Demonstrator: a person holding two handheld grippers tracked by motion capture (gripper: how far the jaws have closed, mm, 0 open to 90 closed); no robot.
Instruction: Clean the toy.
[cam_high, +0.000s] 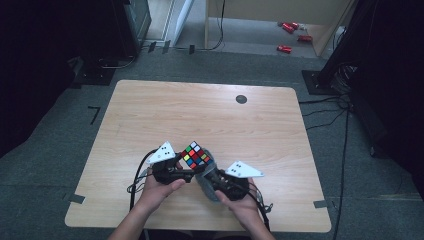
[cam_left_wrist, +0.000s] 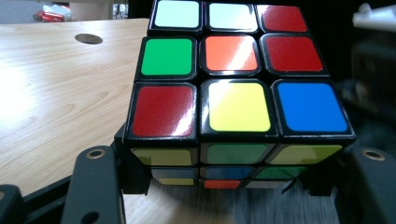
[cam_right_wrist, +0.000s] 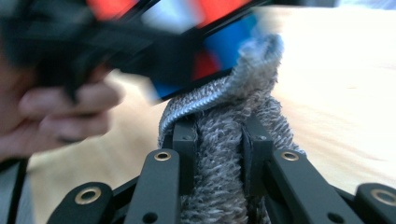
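Clamping the glossy cube (cam_left_wrist: 238, 88), left fingers (cam_left_wrist: 233, 186); right fingers (cam_right_wrist: 218, 154) pinch nubby grey cloth (cam_right_wrist: 219, 140).

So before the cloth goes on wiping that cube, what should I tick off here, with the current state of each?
1. Left gripper shut on the Rubik's cube, a jaw at each side of its lower layer: ok.
2. Right gripper shut on the grey cloth, folded between its jaws: ok.
3. Cloth's top edge meets the cube's underside in the right gripper view: ok.
4. Cube held clear of the wooden table: ok.
5. Cube's upper face free of the cloth in the left gripper view: ok.
6. Which face has been wiped: cannot tell.
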